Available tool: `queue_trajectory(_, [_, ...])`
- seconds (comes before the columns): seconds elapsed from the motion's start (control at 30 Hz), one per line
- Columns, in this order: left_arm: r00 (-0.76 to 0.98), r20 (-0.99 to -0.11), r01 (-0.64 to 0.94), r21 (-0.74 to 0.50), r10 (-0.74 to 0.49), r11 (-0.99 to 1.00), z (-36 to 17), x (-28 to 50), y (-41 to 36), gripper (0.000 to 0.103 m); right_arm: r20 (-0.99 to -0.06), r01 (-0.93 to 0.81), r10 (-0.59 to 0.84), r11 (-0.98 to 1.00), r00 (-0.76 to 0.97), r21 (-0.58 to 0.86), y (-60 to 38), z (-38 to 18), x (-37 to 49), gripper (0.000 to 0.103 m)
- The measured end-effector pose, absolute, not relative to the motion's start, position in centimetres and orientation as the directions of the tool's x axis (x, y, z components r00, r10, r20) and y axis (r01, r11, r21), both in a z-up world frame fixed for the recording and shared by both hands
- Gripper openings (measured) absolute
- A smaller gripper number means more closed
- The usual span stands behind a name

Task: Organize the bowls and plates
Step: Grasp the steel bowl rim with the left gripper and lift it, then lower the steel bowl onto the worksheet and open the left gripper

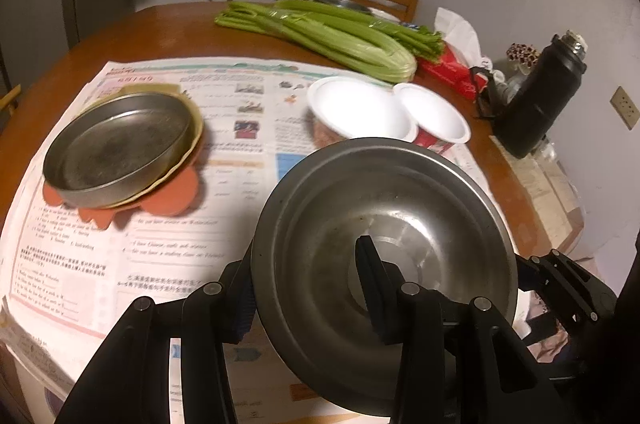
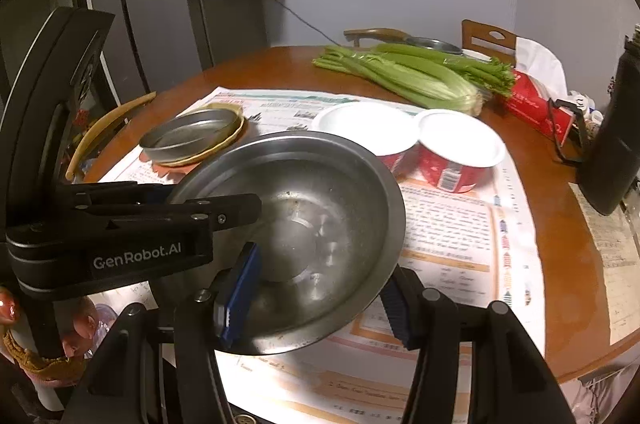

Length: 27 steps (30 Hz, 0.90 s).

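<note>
Steel bowl (image 1: 384, 224) up off the newspaper (image 1: 168, 256), rim pinched by left gripper (image 1: 308, 288) and right gripper (image 2: 320, 300) on opposite sides, near steel pan (image 1: 120, 147); probably light, stiff, slick, so grip rim firmly.

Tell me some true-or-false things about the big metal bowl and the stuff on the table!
1. Both tools hold the big metal bowl by its rim. True: the left tool and the right tool each pinch it.
2. The celery is inside the bowl. False: it lies on the table, far behind it.
3. Two white-lidded red cups stand side by side on the newspaper. True.
4. The flat metal pan is upside down. False: it sits open side up on a yellowish plate.
5. The black bottle lies flat. False: it stands up.
</note>
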<state>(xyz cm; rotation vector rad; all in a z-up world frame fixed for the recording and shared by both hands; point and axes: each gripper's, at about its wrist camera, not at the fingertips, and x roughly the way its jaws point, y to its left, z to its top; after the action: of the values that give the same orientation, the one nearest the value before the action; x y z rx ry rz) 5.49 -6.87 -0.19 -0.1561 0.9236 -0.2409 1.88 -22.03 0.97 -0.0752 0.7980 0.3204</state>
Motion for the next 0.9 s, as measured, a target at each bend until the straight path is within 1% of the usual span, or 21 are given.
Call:
queue_trajectory(0.33, [0.575, -0.787, 0.112, -0.196, -0.225, 0.974, -1.4, 5.6, -6.6, 0.045, -0.731, -0.326, 0.268, 0.943, 0.627, 0.066, -21.3, -0.3, 2.4, 0.057])
queue_trajectory(0.67, [0.568, -0.799, 0.093, -0.175, -0.197, 0.98, -2.3, 6.3, -6.7, 0.045, -0.751, -0.315, 0.284, 0.943, 0.596, 0.107, -21.4, -1.7, 3.3, 0.057])
queue_trajectory(0.9, [0.568, -0.801, 0.087, -0.169, -0.188, 0.982, -2.7, 6.5, -6.7, 0.045, -0.756, -0.31, 0.278, 0.945, 0.592, 0.105, -21.2, -2.1, 3.6, 0.057])
